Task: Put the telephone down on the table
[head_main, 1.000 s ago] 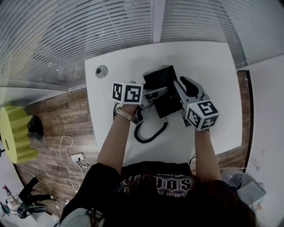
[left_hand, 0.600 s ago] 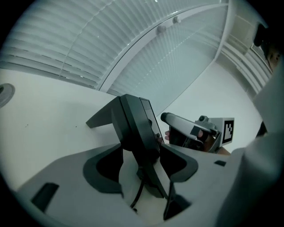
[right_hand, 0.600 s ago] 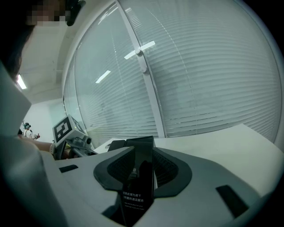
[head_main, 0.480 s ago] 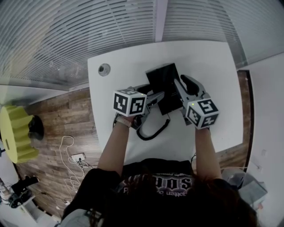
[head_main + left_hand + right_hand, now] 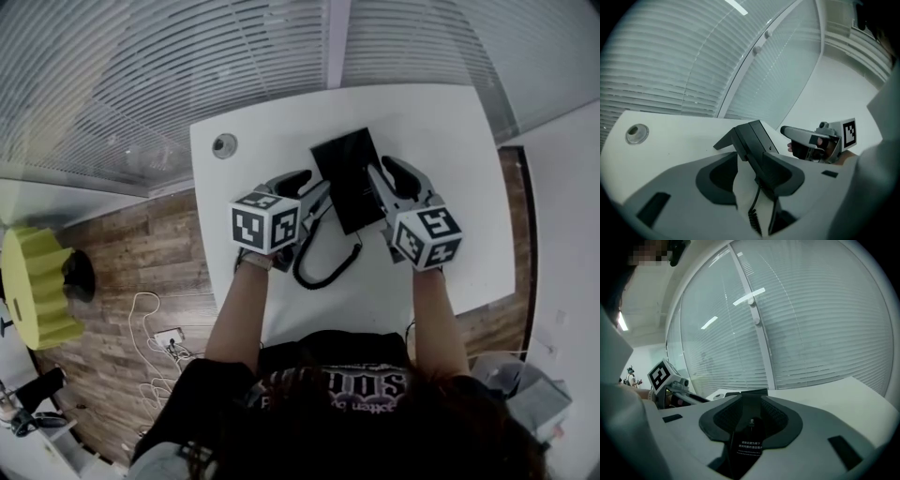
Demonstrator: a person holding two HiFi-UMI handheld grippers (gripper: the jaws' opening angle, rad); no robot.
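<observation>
Drawing back leftward over the past second, the left hand-held gripper (image 5: 307,190) has been narrowing its jaws, which stand apart around the telephone's (image 5: 349,178) corner without pinching it, while the right hand-held gripper (image 5: 389,183) clamps the opposite edge at mid tabletop (image 5: 441,131), so the set-down looks unfinished.

Slatted blinds (image 5: 122,84), wooden floor (image 5: 131,253), yellow object (image 5: 33,286) (ribbed edge), white cables (image 5: 167,339)
</observation>
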